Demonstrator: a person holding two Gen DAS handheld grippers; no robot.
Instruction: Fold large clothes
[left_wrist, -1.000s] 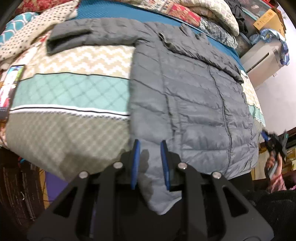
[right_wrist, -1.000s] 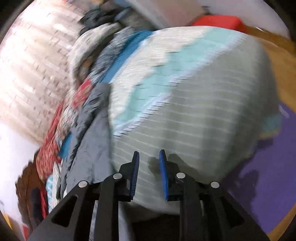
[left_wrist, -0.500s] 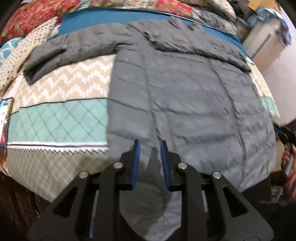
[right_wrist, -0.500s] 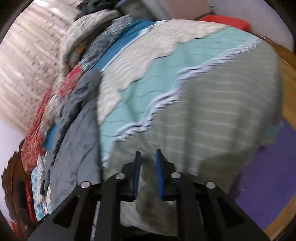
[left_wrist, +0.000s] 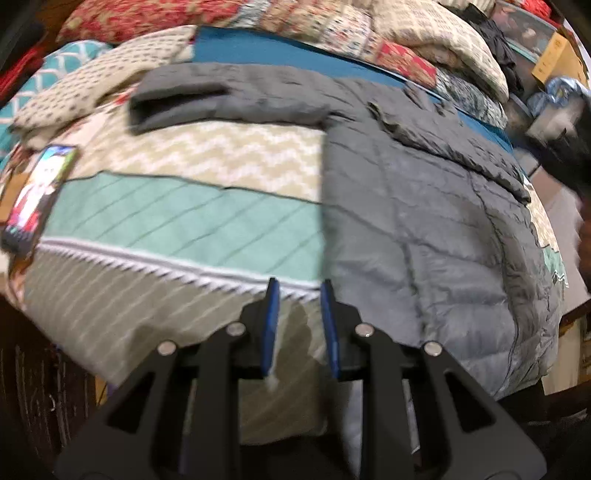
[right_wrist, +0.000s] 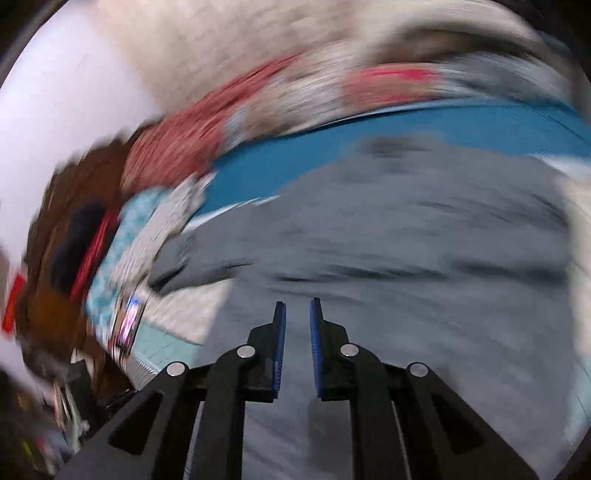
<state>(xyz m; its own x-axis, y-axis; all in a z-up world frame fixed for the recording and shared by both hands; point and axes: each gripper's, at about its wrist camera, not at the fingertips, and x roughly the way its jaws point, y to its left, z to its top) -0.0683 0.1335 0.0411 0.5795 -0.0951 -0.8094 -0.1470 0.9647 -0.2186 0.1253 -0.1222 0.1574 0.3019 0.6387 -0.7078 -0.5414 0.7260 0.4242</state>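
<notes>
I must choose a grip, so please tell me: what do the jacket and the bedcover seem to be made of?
Jacket: probably thin synthetic shell with padding; grey, faint sheen, stitched puffy channels. Bedcover: probably quilted cotton, matte, with stitched diamonds and printed zigzags.

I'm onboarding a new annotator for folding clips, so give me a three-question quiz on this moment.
1. True or false: the left gripper is clamped on the grey quilted puffer jacket.
2. Which item lies at the left edge of the patterned bed quilt? A) a lit smartphone B) a red mug C) a pair of scissors
3. Fill in: the jacket's outstretched sleeve lies across the quilt's ____-patterned beige band.

Key:
1. False. Its fingers stand apart over the quilt, just left of the jacket's edge, holding nothing.
2. A
3. Zigzag

The right gripper view is heavily blurred; its fingers stand apart over the jacket.
</notes>
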